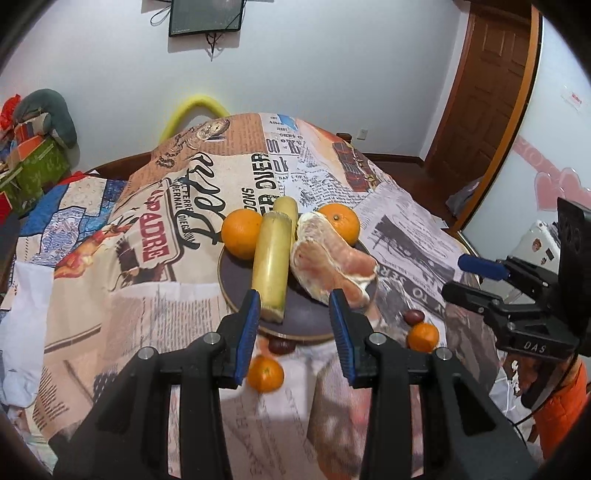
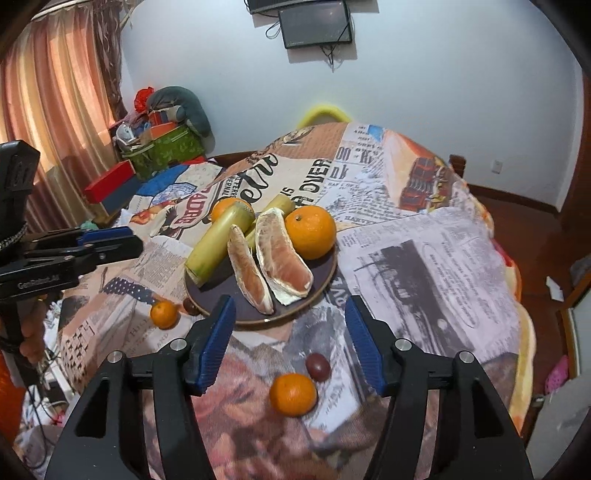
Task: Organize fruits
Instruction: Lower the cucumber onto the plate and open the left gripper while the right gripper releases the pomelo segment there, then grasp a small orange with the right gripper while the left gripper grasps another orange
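A dark round plate [image 1: 236, 280] [image 2: 218, 290] on the printed cloth holds two oranges [image 1: 242, 232] [image 2: 312, 230], two pale green sugarcane pieces [image 1: 271, 258] [image 2: 218, 240] and peeled pomelo segments [image 1: 325, 258] [image 2: 284, 254]. My left gripper [image 1: 293, 295] hovers open above the plate's near rim, nothing between its blue pads. My right gripper [image 2: 290, 301] also hangs open in front of the plate, holding nothing. On the cloth under it lie a small tangerine [image 2: 293, 394] [image 1: 423, 336] and a dark round fruit [image 2: 317, 366]. Another tangerine [image 2: 164, 314] [image 1: 265, 373] and dark fruit [image 2: 189, 305] lie by the plate's other side.
The newspaper-print cloth [image 2: 424, 258] covers a round table that drops away on all sides. Boxes and a green basket [image 2: 166, 151] are piled by the curtain at the left. A wooden door [image 1: 480, 110] stands at the right. A monitor [image 2: 314, 22] hangs on the far wall.
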Action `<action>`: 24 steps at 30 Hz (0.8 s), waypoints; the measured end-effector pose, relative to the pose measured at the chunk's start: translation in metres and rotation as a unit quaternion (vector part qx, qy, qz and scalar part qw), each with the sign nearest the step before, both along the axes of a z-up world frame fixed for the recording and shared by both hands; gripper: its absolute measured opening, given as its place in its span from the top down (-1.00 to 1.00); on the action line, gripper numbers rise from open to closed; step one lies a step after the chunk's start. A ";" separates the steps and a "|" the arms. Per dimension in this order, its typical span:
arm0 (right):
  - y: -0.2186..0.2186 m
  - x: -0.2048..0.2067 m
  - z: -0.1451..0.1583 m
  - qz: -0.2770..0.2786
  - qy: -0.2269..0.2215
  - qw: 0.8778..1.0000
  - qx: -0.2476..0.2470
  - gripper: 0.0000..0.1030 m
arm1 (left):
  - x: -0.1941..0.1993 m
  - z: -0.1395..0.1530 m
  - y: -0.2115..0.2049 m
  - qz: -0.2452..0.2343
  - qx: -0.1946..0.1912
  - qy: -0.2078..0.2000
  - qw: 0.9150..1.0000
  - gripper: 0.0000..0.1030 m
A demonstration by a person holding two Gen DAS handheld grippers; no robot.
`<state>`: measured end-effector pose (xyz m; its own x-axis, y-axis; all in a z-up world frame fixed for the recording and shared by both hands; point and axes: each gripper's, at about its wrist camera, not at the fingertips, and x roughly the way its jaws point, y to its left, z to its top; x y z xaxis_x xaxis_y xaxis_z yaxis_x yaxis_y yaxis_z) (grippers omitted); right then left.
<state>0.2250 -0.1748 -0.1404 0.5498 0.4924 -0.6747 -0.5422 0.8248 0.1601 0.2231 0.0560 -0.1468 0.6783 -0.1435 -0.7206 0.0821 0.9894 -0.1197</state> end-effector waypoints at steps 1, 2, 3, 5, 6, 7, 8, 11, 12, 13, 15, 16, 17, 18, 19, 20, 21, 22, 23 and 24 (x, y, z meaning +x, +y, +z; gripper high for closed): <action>-0.001 -0.003 0.001 0.000 -0.002 1.000 -0.003 -0.13 | -0.003 0.000 0.000 0.001 0.001 0.000 1.000 0.19; -0.001 -0.006 0.001 -0.001 -0.002 1.000 -0.005 -0.13 | -0.008 0.001 0.000 0.002 0.001 -0.001 1.000 0.12; -0.002 -0.009 0.001 -0.002 -0.002 1.000 -0.006 -0.13 | -0.012 0.001 0.001 0.003 0.001 -0.001 1.000 0.11; -0.003 -0.012 0.000 -0.003 0.001 1.000 -0.009 -0.13 | -0.021 0.000 0.002 0.005 0.000 -0.001 1.000 0.09; -0.004 -0.014 -0.002 -0.004 0.003 1.000 -0.010 -0.13 | -0.023 -0.001 0.003 0.007 -0.001 0.001 1.000 0.05; -0.004 -0.016 -0.004 -0.005 0.005 1.000 -0.012 -0.13 | -0.027 -0.003 0.004 0.008 -0.003 0.005 1.000 0.01; -0.005 -0.018 -0.006 -0.005 0.008 1.000 -0.013 -0.13 | -0.030 -0.005 0.005 0.009 -0.004 0.009 1.000 -0.05; -0.007 -0.023 -0.014 -0.009 0.017 1.000 -0.015 -0.13 | -0.036 -0.015 0.006 0.008 -0.002 0.019 1.000 -0.07; -0.007 -0.025 -0.018 -0.010 0.022 1.000 -0.017 -0.13 | -0.037 -0.018 0.006 0.009 -0.003 0.023 1.000 -0.08; -0.007 -0.026 -0.021 -0.010 0.025 0.999 -0.019 -0.13 | -0.039 -0.022 0.007 0.009 -0.004 0.026 1.000 -0.08; -0.006 -0.028 -0.028 -0.012 0.030 0.999 -0.026 -0.13 | -0.041 -0.031 0.009 0.011 -0.008 0.036 0.999 -0.09; -0.006 -0.029 -0.031 -0.013 0.033 0.999 -0.030 -0.13 | -0.041 -0.035 0.010 0.013 -0.009 0.039 0.999 -0.09; -0.006 -0.029 -0.035 -0.014 0.035 0.999 -0.033 -0.13 | -0.041 -0.040 0.012 0.014 -0.012 0.045 0.999 -0.09; -0.005 -0.029 -0.038 -0.016 0.037 0.999 -0.037 -0.13 | -0.041 -0.044 0.012 0.015 -0.013 0.049 0.999 -0.09; -0.005 -0.028 -0.041 -0.016 0.040 0.998 -0.038 -0.13 | -0.041 -0.048 0.013 0.016 -0.014 0.053 0.998 -0.09; -0.005 -0.028 -0.044 -0.016 0.043 0.998 -0.040 -0.13 | -0.039 -0.053 0.014 0.017 -0.012 0.059 0.998 -0.09; -0.005 -0.027 -0.046 -0.016 0.044 0.998 -0.040 -0.13 | -0.038 -0.056 0.014 0.019 -0.011 0.062 0.998 -0.09; -0.005 -0.027 -0.049 -0.017 0.045 0.998 -0.041 -0.13 | -0.037 -0.059 0.014 0.019 -0.011 0.064 0.998 -0.09; -0.004 -0.026 -0.051 -0.018 0.046 0.998 -0.041 -0.13 | -0.036 -0.063 0.015 0.019 -0.011 0.067 0.997 -0.09; -0.004 -0.024 -0.053 -0.019 0.048 0.998 -0.042 -0.13 | -0.035 -0.066 0.015 0.019 -0.013 0.069 0.997 -0.09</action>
<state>0.2005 -0.1789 -0.1932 0.4977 0.4121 -0.7632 -0.4962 0.8570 0.1392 0.1883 0.0713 -0.2123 0.5775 -0.1386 -0.8045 0.0252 0.9880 -0.1521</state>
